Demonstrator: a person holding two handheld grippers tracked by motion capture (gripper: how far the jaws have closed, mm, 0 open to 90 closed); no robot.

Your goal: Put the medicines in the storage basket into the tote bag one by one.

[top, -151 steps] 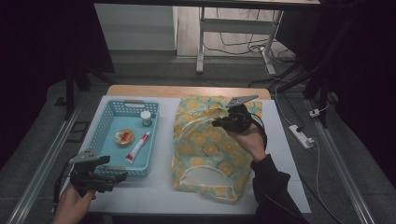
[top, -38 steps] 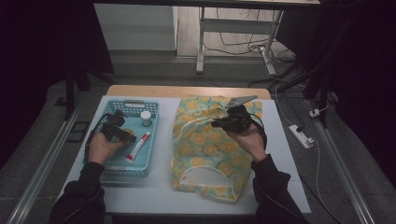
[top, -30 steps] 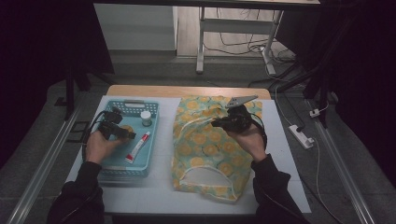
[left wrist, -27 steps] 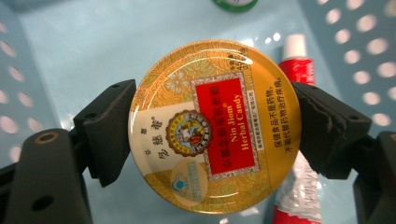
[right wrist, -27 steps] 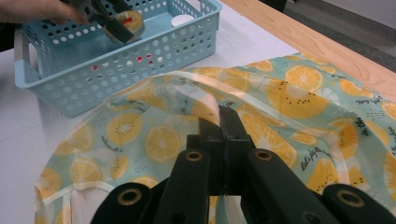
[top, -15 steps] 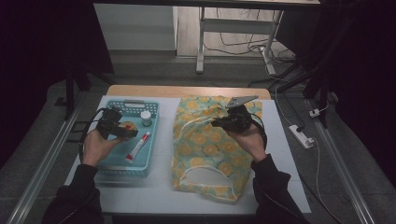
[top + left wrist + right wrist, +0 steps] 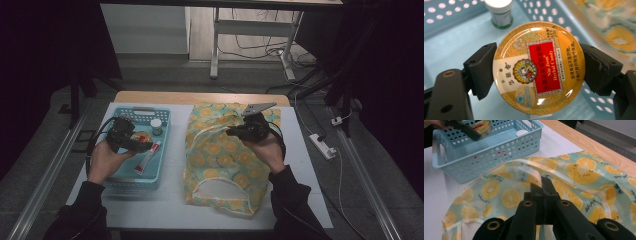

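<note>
White bench [image 7: 172,150] carries my blue basket [image 7: 162,167]; above it my left tongs [image 7: 534,72] clamp a round tin [image 7: 538,68] reading "Nin Jiom Herbal Candy", near a small bottle [image 7: 501,12]. My right tongs [image 7: 543,186] pinch the lemon-print bag [image 7: 584,180] fully closed.

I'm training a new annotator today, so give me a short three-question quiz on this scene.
1. What does the left gripper hold?
2. True or false: the right gripper is shut on the bag.
3. Which stays in the basket: A) tube and bottle, B) a spoon, C) a cup?

Key: 1. The round candy tin, clamped edge to edge. 2. True; it pinches a fold of the fabric. 3. A: the tube and the bottle.
</note>
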